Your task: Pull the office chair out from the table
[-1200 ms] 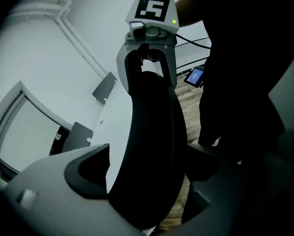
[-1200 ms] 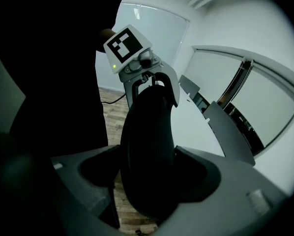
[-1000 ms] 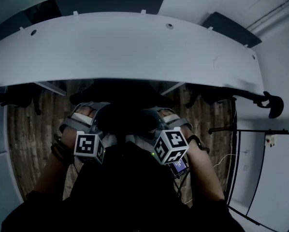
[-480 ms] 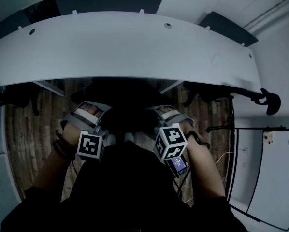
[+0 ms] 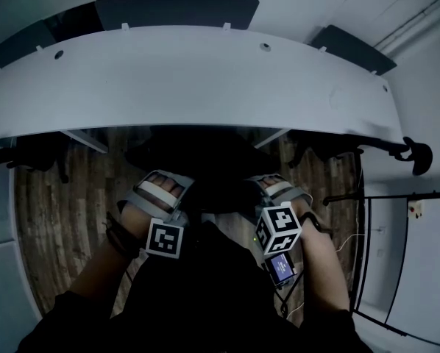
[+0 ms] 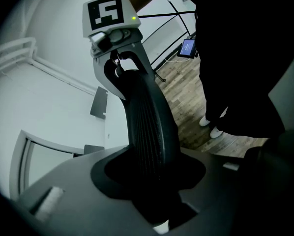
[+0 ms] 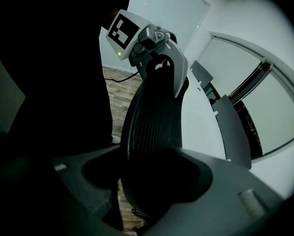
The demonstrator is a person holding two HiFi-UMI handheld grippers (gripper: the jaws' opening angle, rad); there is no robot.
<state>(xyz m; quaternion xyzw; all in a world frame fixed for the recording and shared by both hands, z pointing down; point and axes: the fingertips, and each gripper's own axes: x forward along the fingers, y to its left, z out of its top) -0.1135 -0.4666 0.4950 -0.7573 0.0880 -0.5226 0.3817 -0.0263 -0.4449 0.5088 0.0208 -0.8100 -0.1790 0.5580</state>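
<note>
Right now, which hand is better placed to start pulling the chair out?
Right, probably. The right gripper looks seated on the backrest; the left gripper straddles it too, but its jaws are closing, not yet tight.

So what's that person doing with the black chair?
A person stands behind the office chair, which is pushed in at the curved white table. Each hand holds a gripper at the top of the chair's backrest. The right gripper has its fingers clamped on the backrest. The left gripper has the backrest between its fingers, and they are closing on it. The chair has not been pulled out yet.
</note>
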